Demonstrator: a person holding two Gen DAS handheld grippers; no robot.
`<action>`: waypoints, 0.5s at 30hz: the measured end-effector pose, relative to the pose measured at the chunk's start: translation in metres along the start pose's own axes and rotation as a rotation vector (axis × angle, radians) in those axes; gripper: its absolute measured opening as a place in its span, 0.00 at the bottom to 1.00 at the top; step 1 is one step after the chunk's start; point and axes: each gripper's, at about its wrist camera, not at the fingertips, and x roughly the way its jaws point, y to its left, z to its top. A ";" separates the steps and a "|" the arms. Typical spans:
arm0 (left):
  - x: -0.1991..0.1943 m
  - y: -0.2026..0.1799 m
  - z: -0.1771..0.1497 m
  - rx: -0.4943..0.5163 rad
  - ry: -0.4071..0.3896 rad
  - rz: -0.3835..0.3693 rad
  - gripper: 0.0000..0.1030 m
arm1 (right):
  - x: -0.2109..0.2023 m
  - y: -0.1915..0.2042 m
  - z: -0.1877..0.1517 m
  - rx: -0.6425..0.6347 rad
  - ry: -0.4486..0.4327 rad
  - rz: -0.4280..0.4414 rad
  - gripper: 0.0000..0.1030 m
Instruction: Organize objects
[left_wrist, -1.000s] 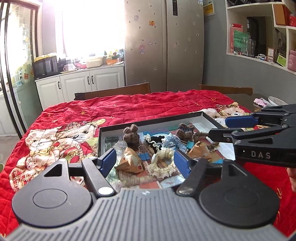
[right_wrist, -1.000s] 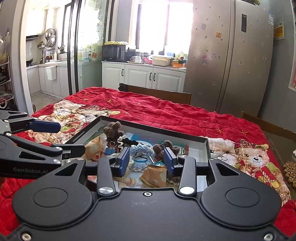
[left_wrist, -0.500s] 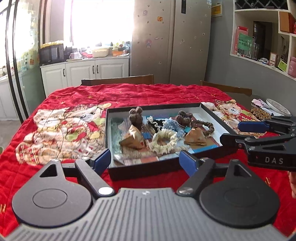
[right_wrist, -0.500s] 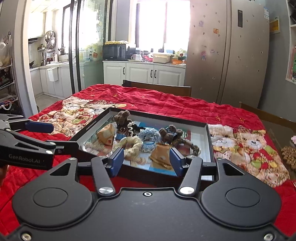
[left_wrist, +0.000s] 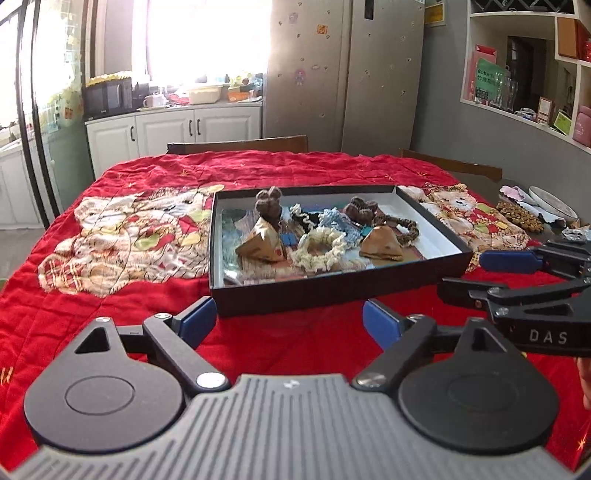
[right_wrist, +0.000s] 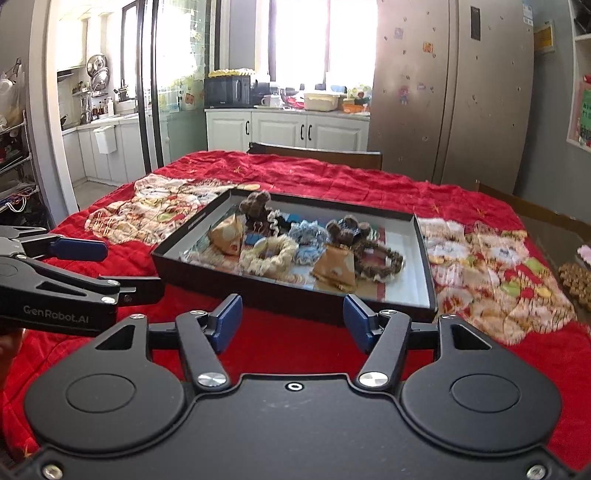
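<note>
A black shallow tray (left_wrist: 332, 291) (right_wrist: 255, 290) lies on the red quilt and holds small soft items. Among them are a brown knitted bear (left_wrist: 268, 206) (right_wrist: 255, 206), a cream scrunchie (left_wrist: 320, 246) (right_wrist: 267, 254), two tan triangular pouches (left_wrist: 260, 243) (left_wrist: 380, 243), a blue scrunchie (left_wrist: 340, 221) and a brown scrunchie (right_wrist: 378, 258). My left gripper (left_wrist: 288, 321) (right_wrist: 122, 269) hovers just short of the tray's near wall, its jaws opening with nothing between them. Beside it on the right, my right gripper (right_wrist: 293, 321) (left_wrist: 476, 277) is also opening and holds nothing.
The red quilt (left_wrist: 140, 288) with bear prints covers the whole table. Two wooden chair backs (left_wrist: 236, 144) stand at the far side. At the right edge lie a plate (left_wrist: 554, 203) and a beaded mat (left_wrist: 517, 216). A fridge and white cabinets are behind.
Both grippers have drawn back from above the tray's contents to the quilt in front of its near wall. Both pairs of jaws have spread wider. The items stay in the tray.
</note>
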 end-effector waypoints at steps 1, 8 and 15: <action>0.000 -0.001 -0.002 -0.003 0.002 0.002 0.90 | -0.001 0.001 -0.002 0.004 0.003 -0.001 0.59; -0.003 -0.001 -0.012 -0.035 0.019 0.015 0.91 | -0.010 0.000 -0.015 0.057 0.014 -0.012 0.63; -0.003 -0.004 -0.019 -0.054 0.030 0.021 0.92 | -0.010 -0.002 -0.030 0.095 0.047 -0.034 0.64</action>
